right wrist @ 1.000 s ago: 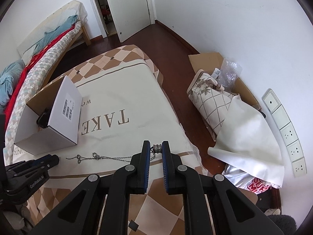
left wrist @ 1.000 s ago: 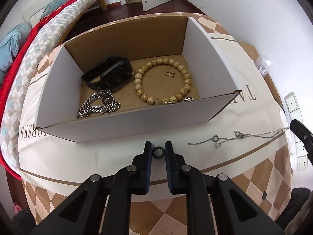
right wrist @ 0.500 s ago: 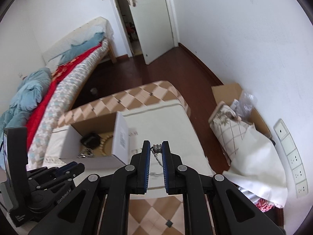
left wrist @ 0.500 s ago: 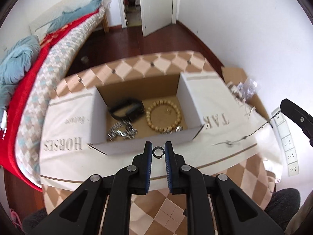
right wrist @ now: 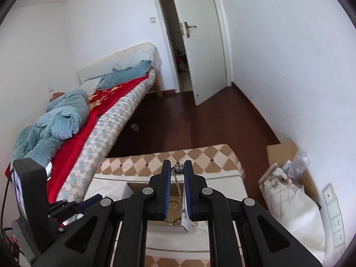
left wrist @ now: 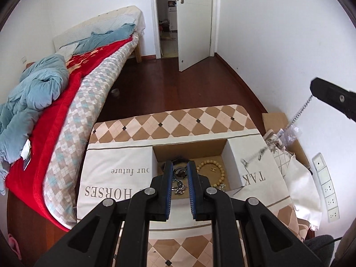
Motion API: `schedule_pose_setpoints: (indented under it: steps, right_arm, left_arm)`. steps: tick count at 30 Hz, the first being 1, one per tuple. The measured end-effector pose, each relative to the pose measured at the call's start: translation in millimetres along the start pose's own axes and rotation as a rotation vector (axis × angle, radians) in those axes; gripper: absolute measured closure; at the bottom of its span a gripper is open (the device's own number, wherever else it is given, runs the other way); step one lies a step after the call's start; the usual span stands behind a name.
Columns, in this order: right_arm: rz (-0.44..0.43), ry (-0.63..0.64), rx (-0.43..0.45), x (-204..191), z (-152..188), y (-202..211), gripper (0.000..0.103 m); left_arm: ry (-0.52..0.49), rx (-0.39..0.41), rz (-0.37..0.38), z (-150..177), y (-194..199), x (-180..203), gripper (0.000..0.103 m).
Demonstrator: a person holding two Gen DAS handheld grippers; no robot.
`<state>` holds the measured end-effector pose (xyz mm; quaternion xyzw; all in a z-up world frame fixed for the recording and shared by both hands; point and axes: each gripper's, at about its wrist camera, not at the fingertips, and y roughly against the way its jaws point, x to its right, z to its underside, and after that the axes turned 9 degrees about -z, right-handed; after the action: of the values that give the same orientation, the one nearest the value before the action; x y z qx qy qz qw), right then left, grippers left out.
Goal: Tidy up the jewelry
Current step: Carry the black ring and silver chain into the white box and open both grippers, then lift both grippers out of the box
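Chain [left wrist: 300,110]: thin silver, taut btwn both tongs

Bright, even daylight in both wrist views, soft and without hard shadows on the white walls [left wrist: 267,33]. Mild glare on the dark wood floor [right wrist: 200,120]. Strong fisheye bending, with black vignette at all four corners and the door [left wrist: 195,22] frame curved. Sharp in the left view; smeared by motion in the right, most along the checked cloth [right wrist: 178,158] and door handle.
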<state>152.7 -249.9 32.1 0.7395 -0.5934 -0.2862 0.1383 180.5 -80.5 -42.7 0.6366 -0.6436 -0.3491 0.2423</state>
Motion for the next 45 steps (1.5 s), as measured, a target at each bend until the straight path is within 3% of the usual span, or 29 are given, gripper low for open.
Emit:
schedule_pose_setpoints:
  steps: [5,12,19,23,25,26,27,29,30,33,35,37,39,45]
  right_arm:
    - [-0.022,0.049,-0.086,-18.1,-2.9,-45.9,0.091]
    - [-0.046,0.013,-0.242,-9.8,16.5,-118.7,0.091]
    - [-0.099,-0.049,-0.339,3.5,20.5,-158.6,0.091]
    - [-0.125,-0.091,-0.406,10.1,25.2,-169.0,0.09]
    - [-0.129,-0.113,-0.428,15.3,29.6,-170.2,0.088]
    - [-0.123,-0.125,-0.442,20.0,33.2,-169.8,0.087]
    - [-0.125,-0.136,-0.452,22.7,35.5,-169.8,0.079]
    - [-0.107,-0.155,-0.46,29.3,41.0,-167.6,0.064]
    - [-0.097,-0.156,-0.463,31.0,42.8,-166.7,0.056]
    - [-0.044,-0.143,-0.47,35.7,50.0,-162.7,0.046]
    - [0.02,-0.116,-0.477,36.0,55.9,-160.7,0.038]
    - [0.072,-0.091,-0.483,35.7,60.3,-160.4,0.015]
    - [0.123,-0.062,-0.488,33.9,66.3,-158.8,0.006]
    - [0.202,-0.006,-0.493,25.3,78.8,-153.7,0.0]
  left_arm:
    - [0.044,-0.053,-0.008,3.3,-21.5,-18.0,0.093]
    - [0.049,-0.137,-0.005,12.7,-58.3,-25.8,0.093]
    - [0.084,-0.216,0.071,6.1,-92.6,-26.3,0.092]
    - [0.142,-0.272,0.166,-0.7,-108.3,-30.2,0.09]
    - [0.165,-0.285,0.188,-4.1,-112.4,-33.2,0.086]
    - [0.174,-0.287,0.192,-6.0,-113.4,-35.1,0.079]
    - [0.179,-0.284,0.188,-7.7,-113.2,-37.3,0.073]
    - [0.181,-0.269,0.163,-11.1,-110.5,-42.3,0.042]
    - [0.188,-0.26,0.155,-12.2,-108.7,-45.6,0.037]
    - [0.181,-0.238,0.102,-14.2,-103.8,-52.1,0.03]
    - [0.16,-0.217,0.04,-13.0,-100.2,-54.2,0.013]
    - [0.131,-0.206,-0.019,-8.9,-97.7,-54.4,0.007]
    - [0.114,-0.198,-0.069,-3.9,-96.2,-55.9,0.005]
    - [0.082,-0.196,-0.14,10.9,-92.2,-58.3,0.002]
